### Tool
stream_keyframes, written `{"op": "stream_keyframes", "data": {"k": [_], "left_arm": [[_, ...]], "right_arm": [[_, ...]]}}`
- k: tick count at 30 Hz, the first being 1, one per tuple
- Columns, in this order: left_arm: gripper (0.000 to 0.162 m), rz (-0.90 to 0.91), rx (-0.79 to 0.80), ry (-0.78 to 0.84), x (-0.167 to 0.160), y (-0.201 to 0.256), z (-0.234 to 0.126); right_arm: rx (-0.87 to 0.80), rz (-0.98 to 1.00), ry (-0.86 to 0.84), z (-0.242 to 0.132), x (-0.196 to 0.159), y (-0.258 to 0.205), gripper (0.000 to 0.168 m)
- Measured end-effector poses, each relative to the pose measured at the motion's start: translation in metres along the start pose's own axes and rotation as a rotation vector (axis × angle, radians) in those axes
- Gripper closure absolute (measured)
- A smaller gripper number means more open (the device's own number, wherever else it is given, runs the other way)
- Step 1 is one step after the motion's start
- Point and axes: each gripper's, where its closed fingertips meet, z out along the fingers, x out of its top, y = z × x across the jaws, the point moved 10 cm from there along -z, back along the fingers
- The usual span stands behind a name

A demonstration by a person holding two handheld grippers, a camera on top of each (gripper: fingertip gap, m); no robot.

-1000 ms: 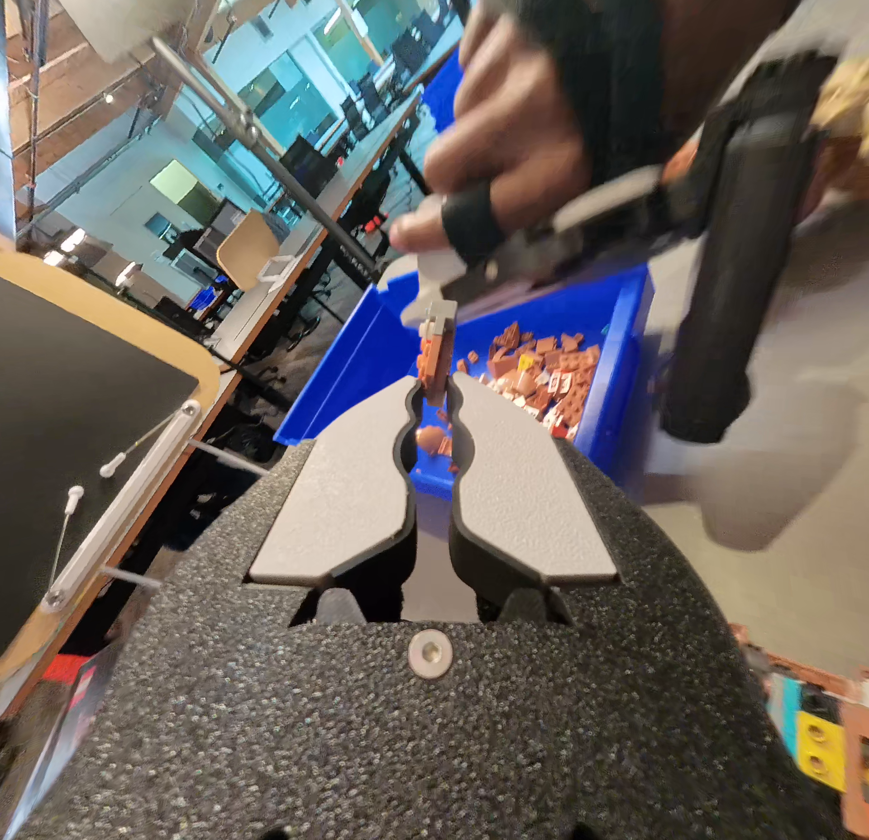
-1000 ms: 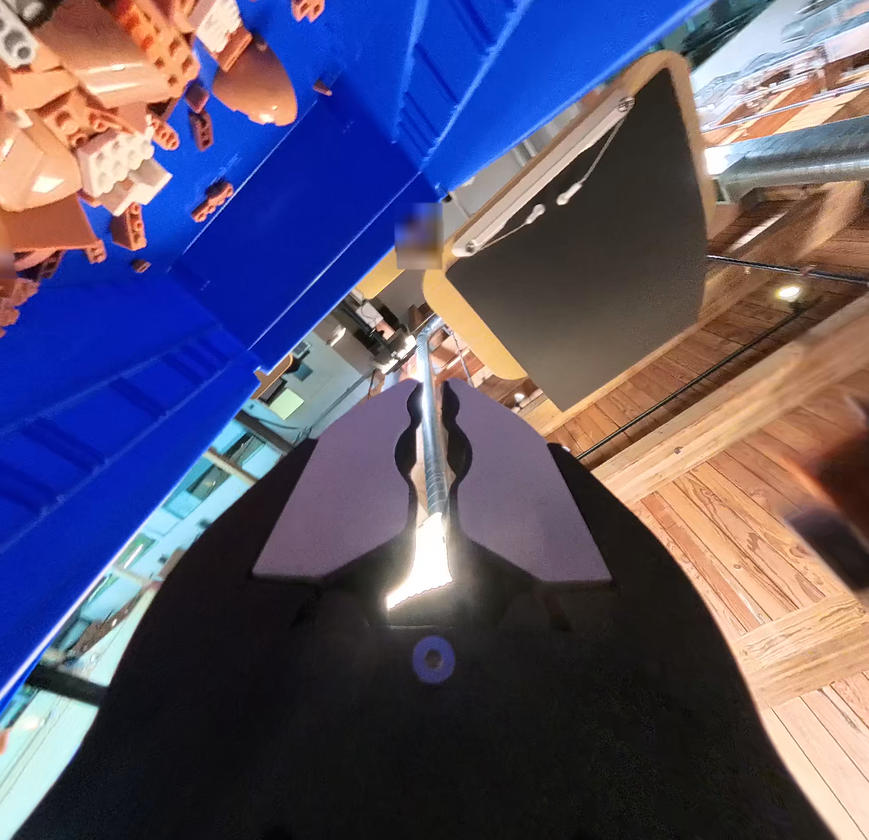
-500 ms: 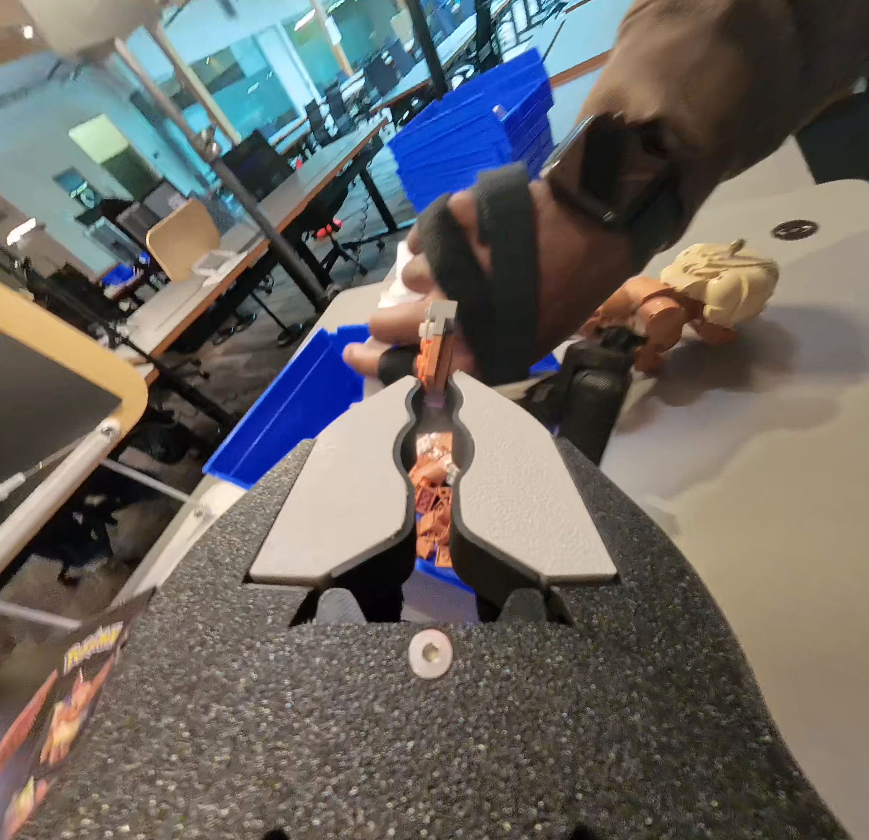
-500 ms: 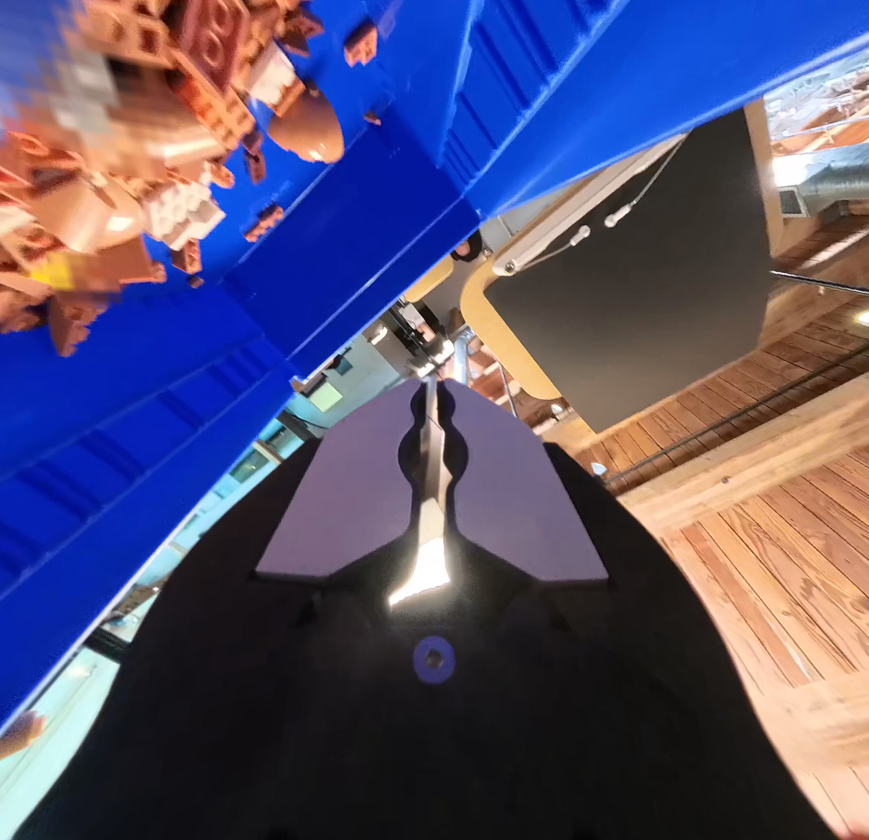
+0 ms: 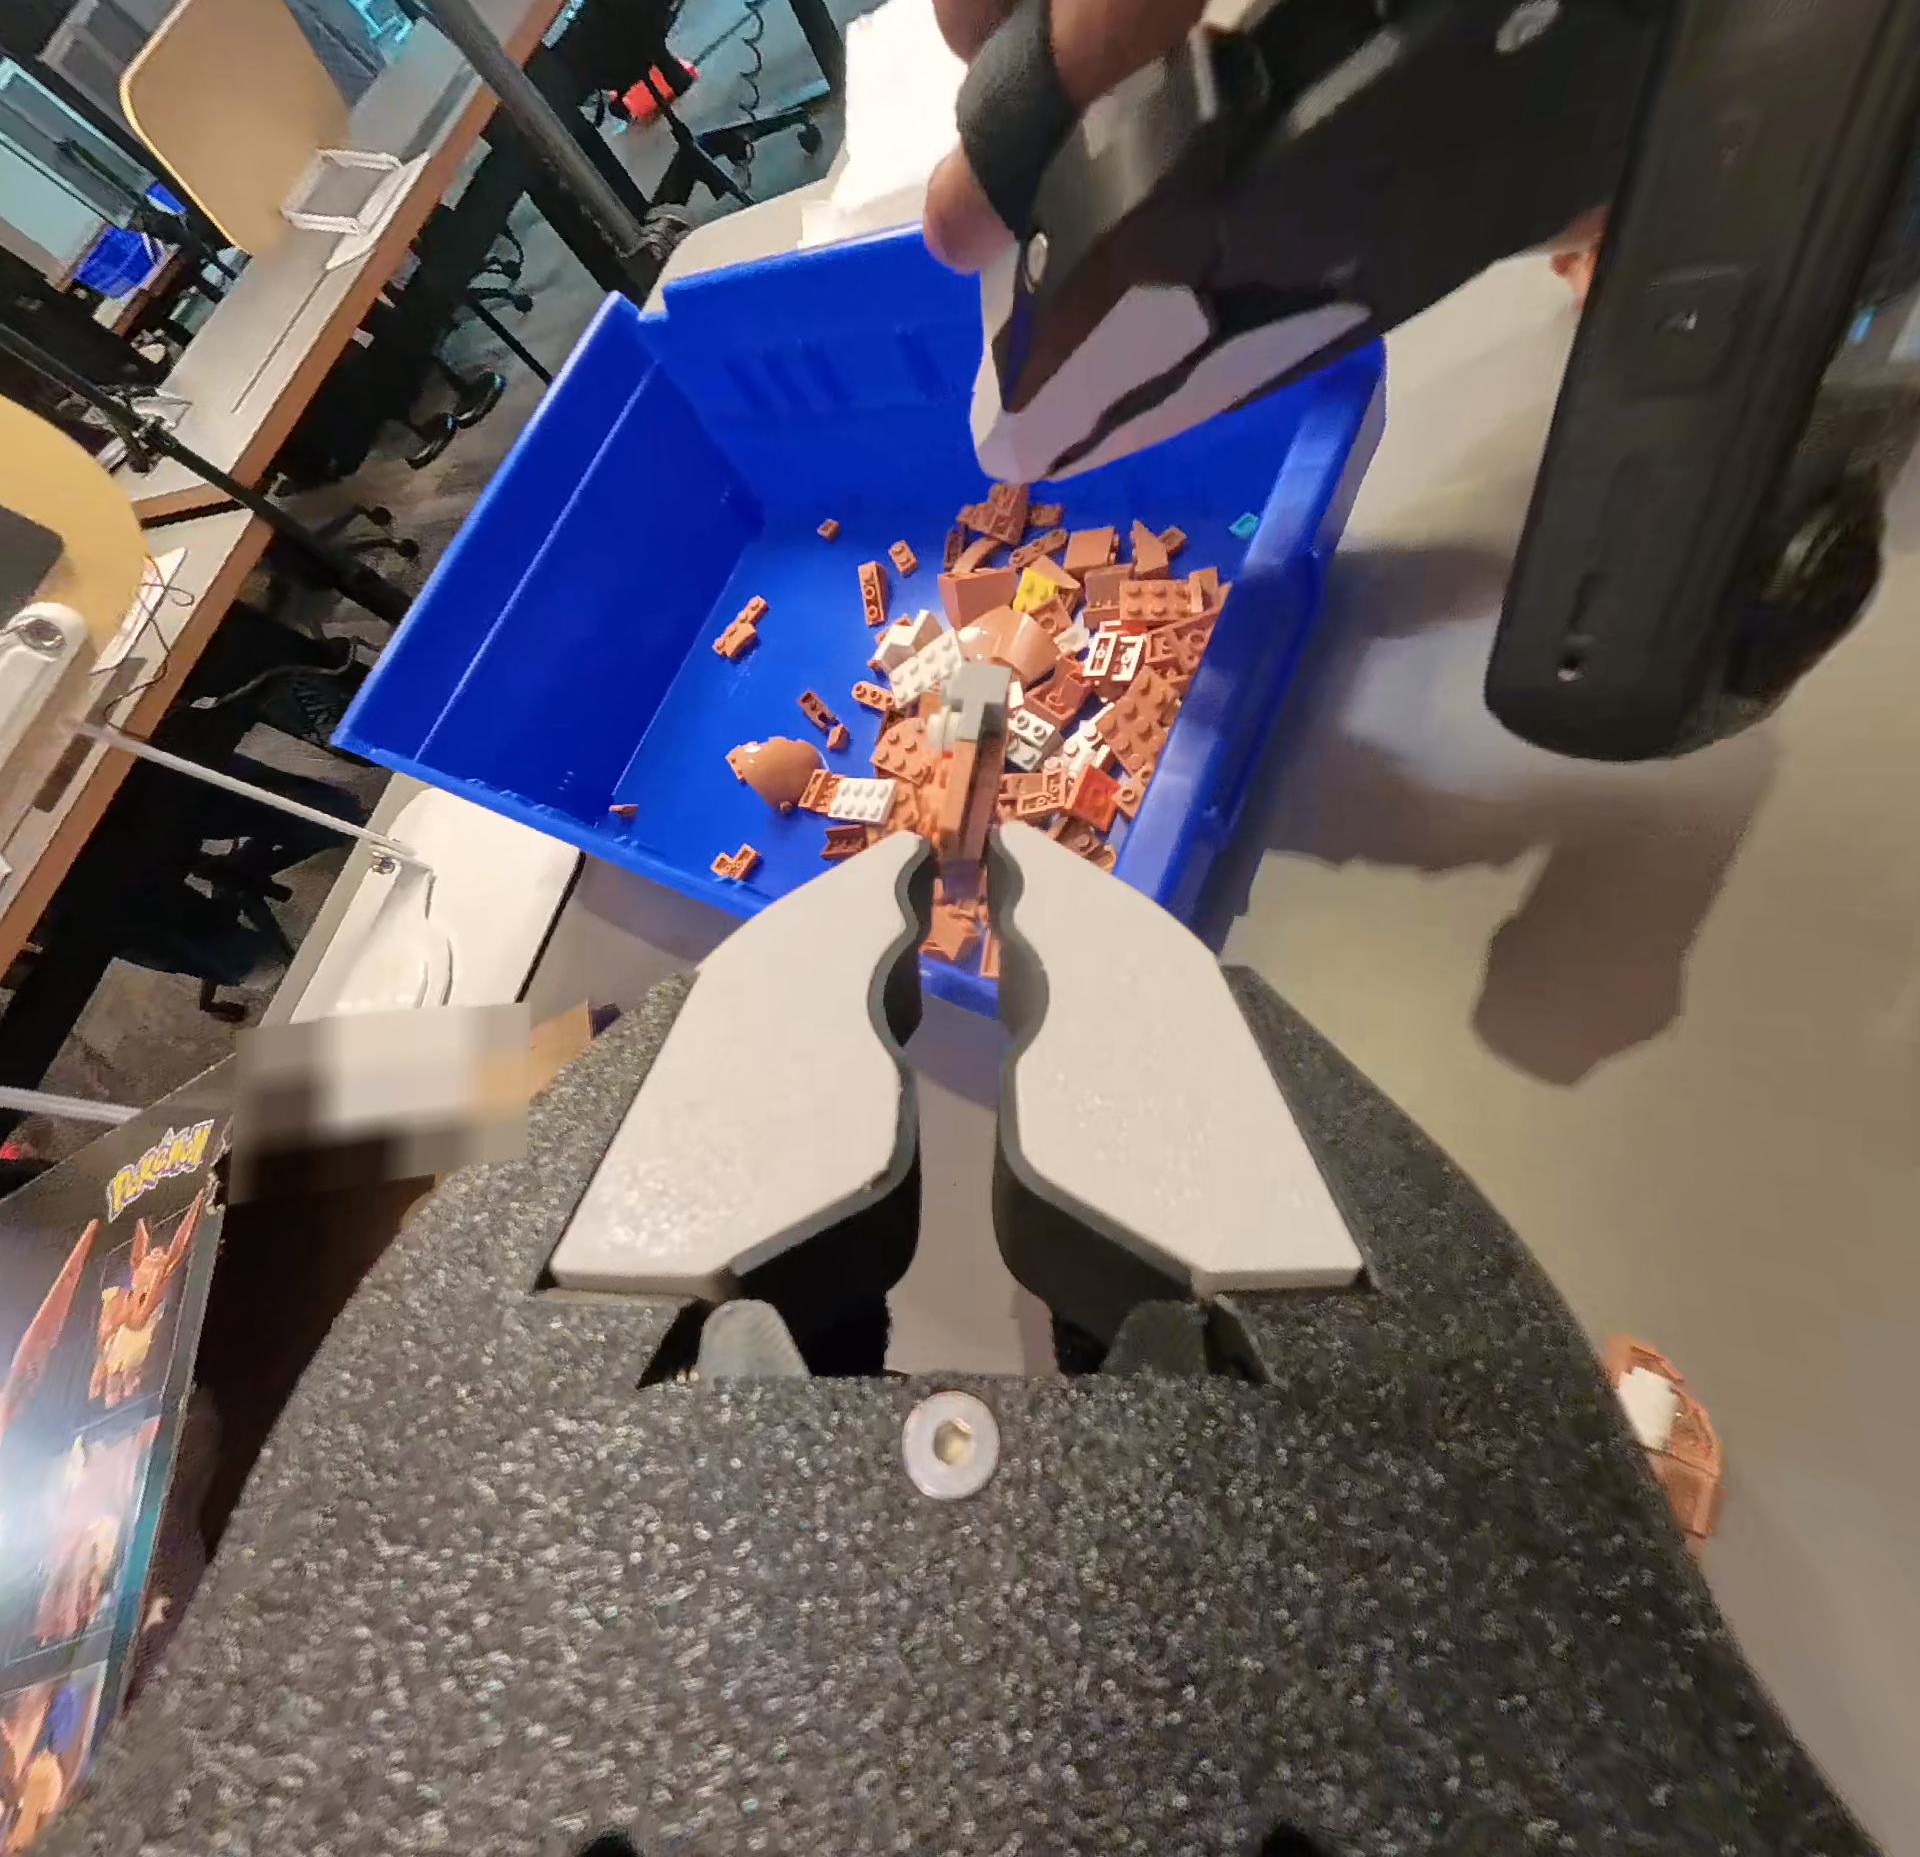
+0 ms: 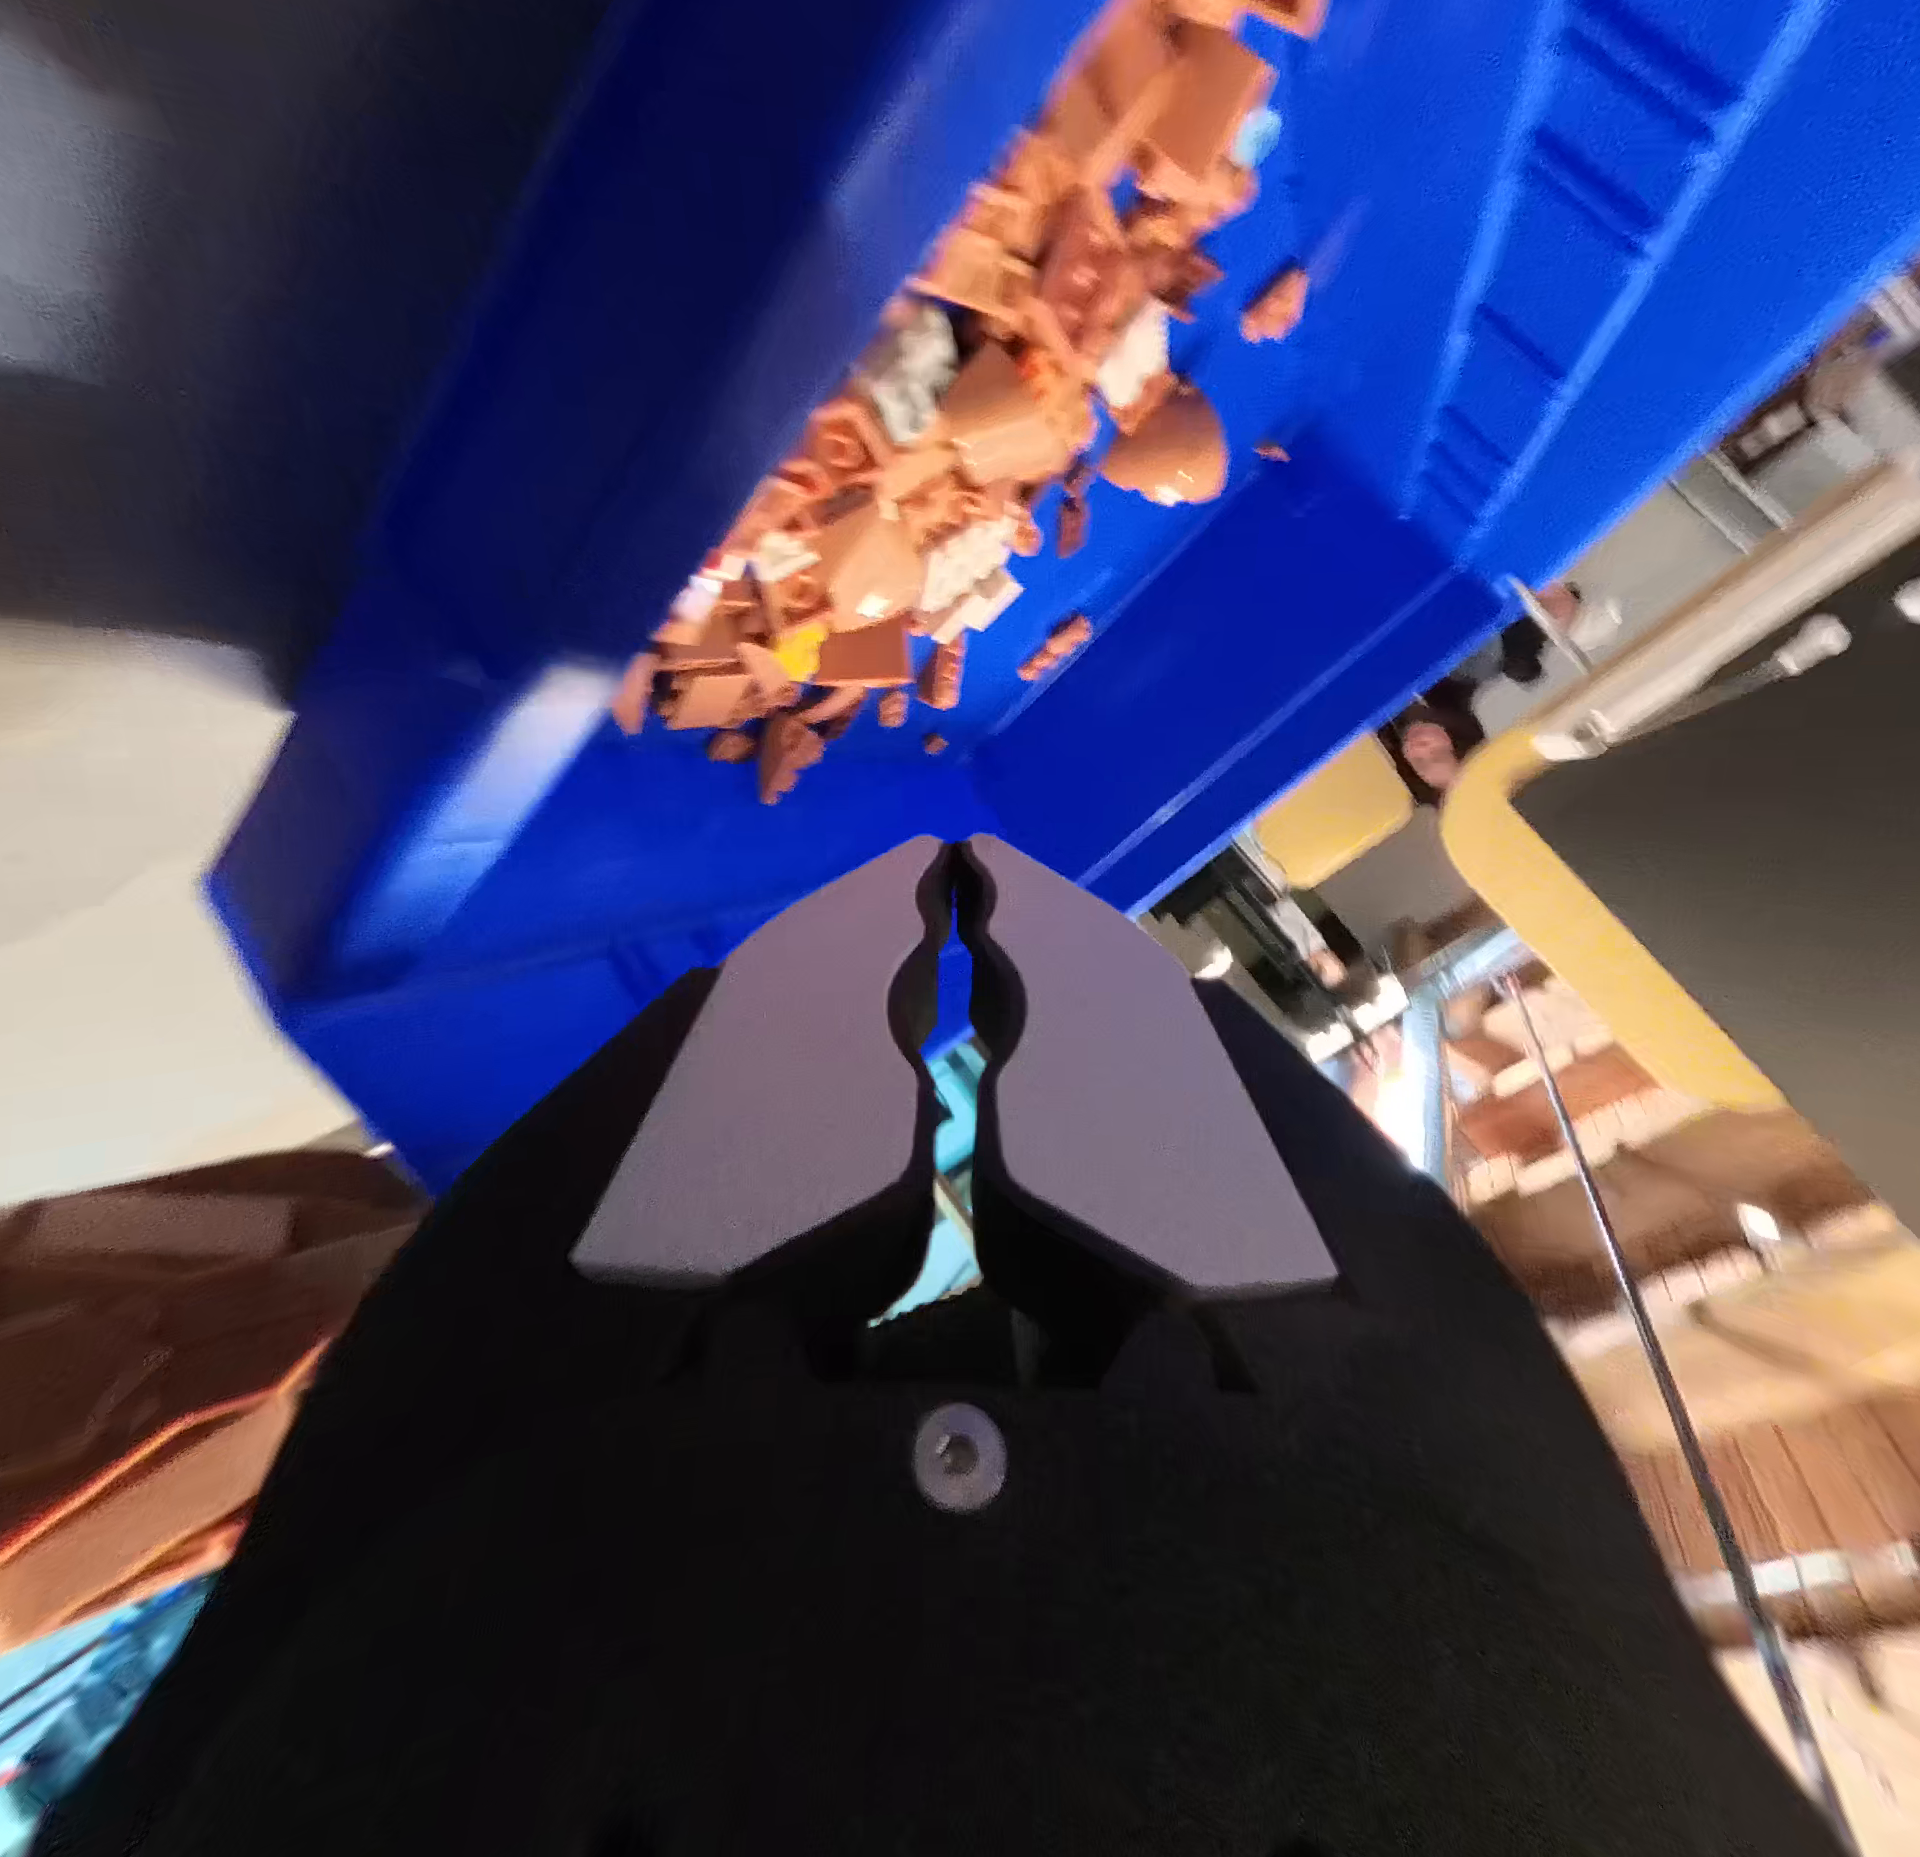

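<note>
Left tongs (image 5: 961, 851) are closed on a small brown brick piece (image 5: 968, 768) with a grey cap, held upright above the near wall of the blue bin (image 5: 582, 602). Right tongs (image 6: 958, 851) are pressed together with nothing between them; in the left wrist view they (image 5: 1023, 457) hang over the far side of the bin, just above the brick pile (image 5: 1039, 664), carried by a hand (image 5: 1039, 72). The bin stands on the grey tabletop (image 5: 1455, 1132), with a printed box (image 5: 94, 1392) at the left edge and a brown built part (image 5: 1662, 1433) at the right (only partly in view). As to progress: one piece is in hand, the pile remains loose in the bin, and no joining is visible. Against the frame half a second ago, the left view has tipped downward, so the bin floor now shows in full; the hand has shifted from directly behind the held piece to the upper right, and the brown-and-cream figure is out of view.
</note>
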Motion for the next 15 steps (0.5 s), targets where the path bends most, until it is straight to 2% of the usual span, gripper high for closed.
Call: {"op": "stream_keyframes", "data": {"k": [3,7,11,15], "left_arm": [[0.153,0.038,-0.010,-0.010,0.000,0.005,0.004],[0.153,0.077,-0.003,-0.030,-0.001,0.009,0.008],[0.153,0.044,-0.004,-0.016,-0.003,0.004,0.010],[0.152,0.023,0.018,0.016,-0.003,-0.002,0.010]], "right_arm": [[0.050,-0.079,0.095,-0.006,0.003,-0.011,0.168],[-0.060,-0.142,0.093,-0.010,0.010,-0.012,0.168],[-0.182,-0.364,-0.022,-0.020,0.018,-0.004,0.168],[-0.374,-0.661,-0.078,-0.054,0.043,0.013,0.168]]}}
